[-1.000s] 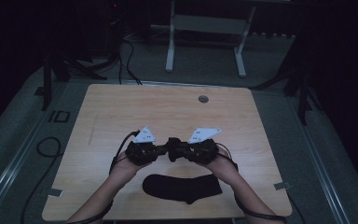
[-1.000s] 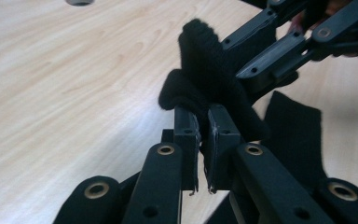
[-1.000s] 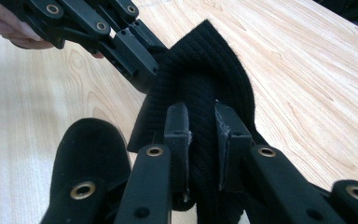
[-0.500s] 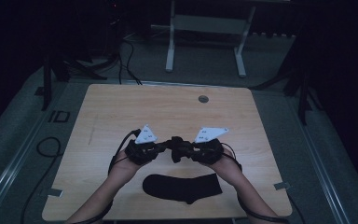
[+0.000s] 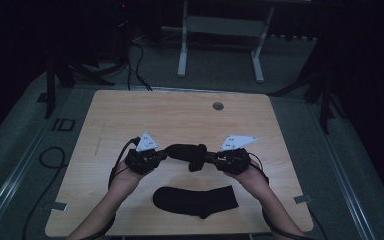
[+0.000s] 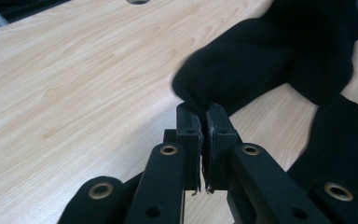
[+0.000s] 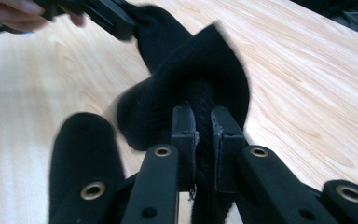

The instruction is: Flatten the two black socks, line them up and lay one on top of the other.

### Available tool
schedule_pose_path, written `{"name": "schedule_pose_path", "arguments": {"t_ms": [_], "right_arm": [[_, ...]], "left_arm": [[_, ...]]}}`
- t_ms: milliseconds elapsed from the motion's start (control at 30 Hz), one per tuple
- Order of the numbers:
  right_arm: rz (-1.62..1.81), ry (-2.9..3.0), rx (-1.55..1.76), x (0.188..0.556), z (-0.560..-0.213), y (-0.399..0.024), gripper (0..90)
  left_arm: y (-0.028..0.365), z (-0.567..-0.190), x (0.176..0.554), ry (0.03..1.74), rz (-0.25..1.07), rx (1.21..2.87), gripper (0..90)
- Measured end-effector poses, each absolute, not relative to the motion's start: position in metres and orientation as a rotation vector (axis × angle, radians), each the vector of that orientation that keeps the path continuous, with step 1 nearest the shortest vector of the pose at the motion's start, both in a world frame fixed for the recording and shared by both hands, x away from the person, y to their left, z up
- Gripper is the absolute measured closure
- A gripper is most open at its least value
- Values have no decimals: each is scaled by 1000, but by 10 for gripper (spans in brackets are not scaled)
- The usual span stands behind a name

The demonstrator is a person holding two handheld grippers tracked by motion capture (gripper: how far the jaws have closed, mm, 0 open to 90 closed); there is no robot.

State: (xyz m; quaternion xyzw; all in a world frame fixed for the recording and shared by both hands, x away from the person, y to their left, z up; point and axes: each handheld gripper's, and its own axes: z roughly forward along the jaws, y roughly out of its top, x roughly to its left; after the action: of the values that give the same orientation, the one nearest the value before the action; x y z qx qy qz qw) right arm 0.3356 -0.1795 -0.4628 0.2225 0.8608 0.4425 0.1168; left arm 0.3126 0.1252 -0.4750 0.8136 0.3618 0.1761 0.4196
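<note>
A black sock (image 5: 184,151) hangs stretched between my two grippers, just above the wooden table (image 5: 130,115). My left gripper (image 5: 163,155) is shut on one end of it; in the left gripper view the pads pinch the sock's (image 6: 261,60) edge at my left gripper (image 6: 203,116). My right gripper (image 5: 208,158) is shut on the other end. Its jaws have just been closing, with bunched sock (image 7: 191,65) fabric between them at my right gripper (image 7: 203,119). A second black sock (image 5: 196,200) lies flat on the table in front of both hands.
The flat sock (image 6: 342,140) lies close under the held one, and shows as a dark shape (image 7: 81,149) beside my right jaws. A round cable hole (image 5: 218,106) sits near the table's far edge. Cables trail off the left side.
The two grippers have drawn apart, the right one moving further right. The sock, bunched between them before, is now pulled out into a longer band.
</note>
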Motion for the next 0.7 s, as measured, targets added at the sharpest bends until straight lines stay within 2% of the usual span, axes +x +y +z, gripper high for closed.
{"name": "schedule_pose_path", "arguments": {"t_ms": [300, 633, 700], "right_arm": [[1229, 2511, 753, 348, -473, -205, 820], [1043, 2643, 816, 368, -523, -202, 813], [1042, 2657, 837, 371, -530, -201, 784]], "left_arm": [[144, -486, 315, 996, 428, 2014, 867], [147, -529, 324, 1072, 273, 2109, 865], [146, -535, 326, 1077, 225, 2128, 865]]}}
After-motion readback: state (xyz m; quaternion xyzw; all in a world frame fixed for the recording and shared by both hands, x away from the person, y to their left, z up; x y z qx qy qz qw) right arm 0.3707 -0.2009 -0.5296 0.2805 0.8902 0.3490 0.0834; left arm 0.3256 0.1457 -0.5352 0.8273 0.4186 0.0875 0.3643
